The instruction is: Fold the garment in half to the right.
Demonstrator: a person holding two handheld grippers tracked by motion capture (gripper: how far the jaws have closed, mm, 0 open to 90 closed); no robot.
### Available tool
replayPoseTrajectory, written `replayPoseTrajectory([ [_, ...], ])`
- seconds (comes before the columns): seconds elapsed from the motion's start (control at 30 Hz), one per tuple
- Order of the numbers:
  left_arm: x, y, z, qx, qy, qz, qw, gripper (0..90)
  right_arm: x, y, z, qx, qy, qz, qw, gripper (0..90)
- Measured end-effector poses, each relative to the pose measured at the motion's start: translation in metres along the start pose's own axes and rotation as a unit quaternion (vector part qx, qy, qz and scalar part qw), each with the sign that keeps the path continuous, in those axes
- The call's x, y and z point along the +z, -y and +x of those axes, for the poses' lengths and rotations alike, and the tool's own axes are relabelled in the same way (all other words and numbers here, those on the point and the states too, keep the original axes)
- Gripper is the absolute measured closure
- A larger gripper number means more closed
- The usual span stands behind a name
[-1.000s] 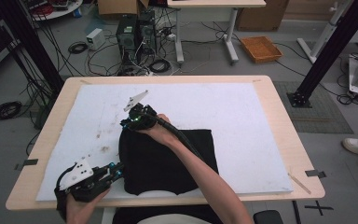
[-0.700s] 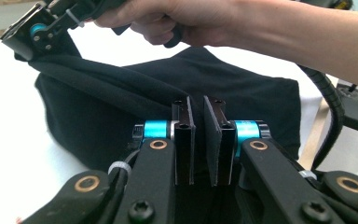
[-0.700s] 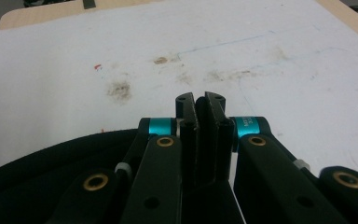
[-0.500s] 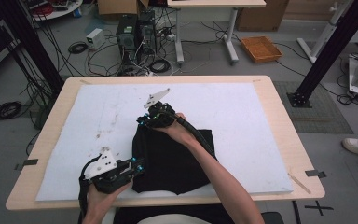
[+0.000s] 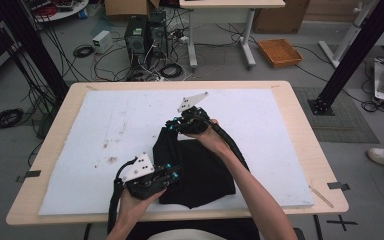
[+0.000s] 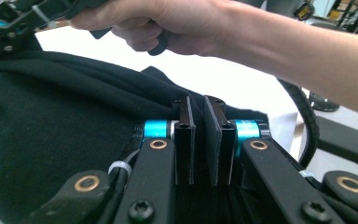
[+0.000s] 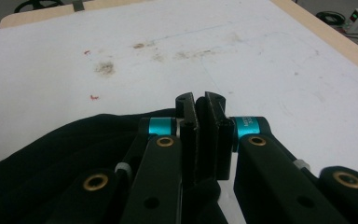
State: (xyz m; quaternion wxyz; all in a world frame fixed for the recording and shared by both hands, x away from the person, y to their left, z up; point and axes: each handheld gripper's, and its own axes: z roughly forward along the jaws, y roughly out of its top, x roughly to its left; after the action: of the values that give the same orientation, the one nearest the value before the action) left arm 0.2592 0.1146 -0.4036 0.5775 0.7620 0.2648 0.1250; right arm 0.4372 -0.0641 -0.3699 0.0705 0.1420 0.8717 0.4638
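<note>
A black garment (image 5: 200, 170) lies crumpled on the white mat (image 5: 105, 125), right of centre toward the near edge. My left gripper (image 5: 172, 173) is shut on its near left edge, and dark cloth (image 6: 51, 116) spreads around the closed jaws in the left gripper view. My right gripper (image 5: 173, 125) is shut on the far left corner. In the right gripper view a fold of the cloth (image 7: 51, 158) is pinched between the jaws above the mat (image 7: 168, 56). The right hand (image 6: 177, 28) and forearm cross over the garment.
Brown stains (image 5: 111, 160) mark the mat's left half. The wooden table rim (image 5: 297, 125) frames the mat. Computer towers (image 5: 145, 32) and loose cables lie on the floor behind the table, and a black post (image 5: 350, 55) stands at the right.
Both hands have moved right across the mat, and the black garment has slid right with them. Both pairs of jaws stay closed on the cloth.
</note>
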Motion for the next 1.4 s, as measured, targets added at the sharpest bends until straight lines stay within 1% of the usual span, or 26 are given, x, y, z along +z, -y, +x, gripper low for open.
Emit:
replayPoseTrajectory([
  [0.13, 0.019, -0.003, -0.004, -0.004, 0.009, 0.006, 0.9999, 82.5, -0.009, 0.011, -0.006, 0.013, 0.003, -0.012, 0.9998, 85.5],
  [0.2, 0.03, -0.004, -0.005, -0.002, 0.016, 0.015, 0.9998, 82.6, -0.015, 0.018, -0.009, 0.024, 0.005, -0.016, 0.9996, 85.4],
  [0.33, 0.048, -0.004, -0.006, -0.006, 0.036, 0.031, 0.9989, 82.6, -0.027, 0.035, -0.016, 0.042, 0.018, -0.019, 0.9988, 85.4],
  [0.4, 0.056, -0.004, -0.007, -0.004, 0.044, 0.041, 0.9982, 82.6, -0.033, 0.042, -0.019, 0.045, 0.025, -0.019, 0.9985, 85.4],
  [0.5, 0.065, -0.003, -0.01, -0.001, 0.054, 0.052, 0.9972, 82.6, -0.042, 0.052, -0.022, 0.048, 0.036, -0.012, 0.9981, 85.4],
  [0.57, 0.071, -0.002, -0.012, -0.002, 0.06, 0.056, 0.9966, 82.6, -0.047, 0.059, -0.024, 0.048, 0.043, -0.005, 0.9979, 85.4],
  [0.63, 0.076, -0.002, -0.014, -0.002, 0.068, 0.061, 0.9958, 82.6, -0.05, 0.065, -0.025, 0.049, 0.046, 0.0, 0.9978, 85.4],
  [0.67, 0.08, -0.002, -0.015, 0.0, 0.071, 0.063, 0.9955, 82.6, -0.051, 0.068, -0.025, 0.047, 0.047, 0.007, 0.9978, 85.4],
  [0.7, 0.082, -0.002, -0.016, 0.002, 0.072, 0.067, 0.9952, 82.6, -0.052, 0.071, -0.024, 0.043, 0.053, 0.015, 0.9975, 85.4],
  [0.83, 0.093, -0.003, -0.021, 0.006, 0.077, 0.081, 0.9937, 82.7, -0.055, 0.081, -0.024, 0.039, 0.063, 0.026, 0.9969, 85.3],
  [0.97, 0.103, -0.004, -0.024, 0.008, 0.082, 0.099, 0.9917, 82.7, -0.058, 0.089, -0.026, 0.043, 0.068, 0.029, 0.9963, 85.3],
  [1.13, 0.11, -0.004, -0.026, 0.015, 0.089, 0.114, 0.9894, 82.6, -0.063, 0.097, -0.025, 0.045, 0.075, 0.034, 0.9956, 85.1],
  [1.23, 0.115, -0.002, -0.028, 0.015, 0.094, 0.126, 0.9875, 82.7, -0.065, 0.103, -0.026, 0.046, 0.079, 0.034, 0.9953, 85.1],
  [1.3, 0.119, -0.002, -0.028, 0.02, 0.095, 0.136, 0.9859, 82.6, -0.066, 0.106, -0.027, 0.049, 0.079, 0.037, 0.995, 85.0],
  [1.33, 0.122, -0.002, -0.029, 0.017, 0.095, 0.138, 0.9857, 82.6, -0.066, 0.107, -0.027, 0.048, 0.079, 0.036, 0.995, 85.0],
  [1.4, 0.125, -0.001, -0.029, 0.019, 0.096, 0.147, 0.9842, 82.6, -0.067, 0.109, -0.027, 0.051, 0.081, 0.039, 0.9946, 84.9],
])
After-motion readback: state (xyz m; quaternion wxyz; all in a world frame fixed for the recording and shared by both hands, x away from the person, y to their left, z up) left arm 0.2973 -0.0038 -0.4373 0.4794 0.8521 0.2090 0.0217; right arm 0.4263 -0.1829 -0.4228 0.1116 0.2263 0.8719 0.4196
